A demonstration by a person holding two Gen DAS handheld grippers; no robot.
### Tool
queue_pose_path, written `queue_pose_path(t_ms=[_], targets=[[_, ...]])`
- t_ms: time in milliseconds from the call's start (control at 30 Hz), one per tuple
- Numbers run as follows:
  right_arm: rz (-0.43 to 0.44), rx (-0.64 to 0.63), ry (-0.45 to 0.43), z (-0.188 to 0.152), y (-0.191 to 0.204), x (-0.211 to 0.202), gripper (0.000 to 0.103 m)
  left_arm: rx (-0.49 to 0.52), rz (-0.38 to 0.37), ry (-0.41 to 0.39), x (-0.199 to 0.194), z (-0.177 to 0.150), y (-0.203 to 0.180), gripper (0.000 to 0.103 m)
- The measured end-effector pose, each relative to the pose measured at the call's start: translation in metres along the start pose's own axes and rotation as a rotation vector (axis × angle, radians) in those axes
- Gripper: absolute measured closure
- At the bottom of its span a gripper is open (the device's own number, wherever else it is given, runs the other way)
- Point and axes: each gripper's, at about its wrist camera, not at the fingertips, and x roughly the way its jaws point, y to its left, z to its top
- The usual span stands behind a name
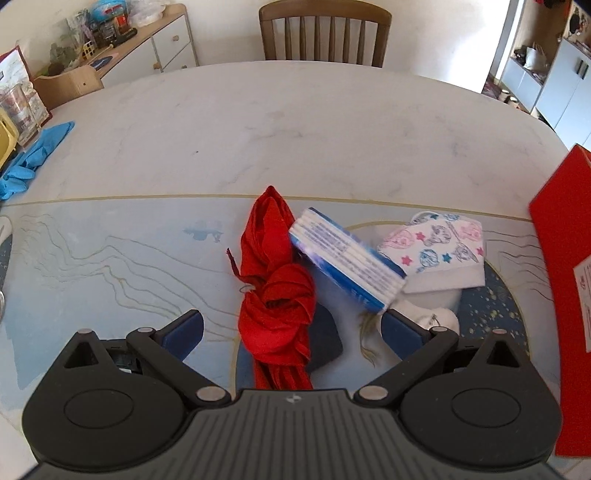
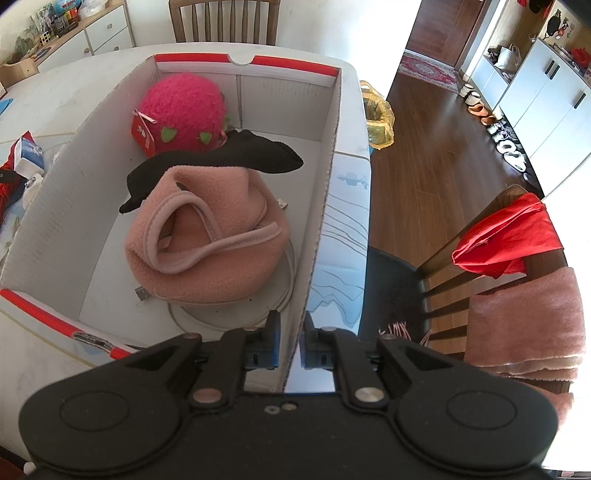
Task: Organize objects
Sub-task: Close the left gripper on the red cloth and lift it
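Observation:
In the left wrist view my left gripper (image 1: 291,325) is open above a knotted red cloth (image 1: 275,291) on the table. A blue-and-white tissue pack (image 1: 345,258) leans beside it, with a patterned white pack (image 1: 439,251) to its right. In the right wrist view my right gripper (image 2: 290,345) is shut on the near right wall of a white box with red rims (image 2: 327,177). Inside the box lie a pink fleece garment (image 2: 210,236), a black sock (image 2: 236,155) and a pink plush ball (image 2: 181,110).
The red outer side of the box (image 1: 561,295) stands at the right of the left wrist view. Blue gloves (image 1: 33,158) lie at the table's left edge. A chair (image 1: 325,33) stands behind the table; another chair with red and pink cloths (image 2: 517,266) is to the right.

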Motion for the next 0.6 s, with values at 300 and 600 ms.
queue_pose_path(t_ms=[300, 600], targets=[[-0.004, 0.0, 0.003, 0.0, 0.001, 0.0, 0.093, -0.003, -0.019, -0.002, 0.015, 0.003, -0.003, 0.0], [-0.008, 0.0, 0.005, 0.0, 0.001, 0.001, 0.094, -0.031, -0.035, -0.013, 0.02, 0.002, -0.003, 0.003]])
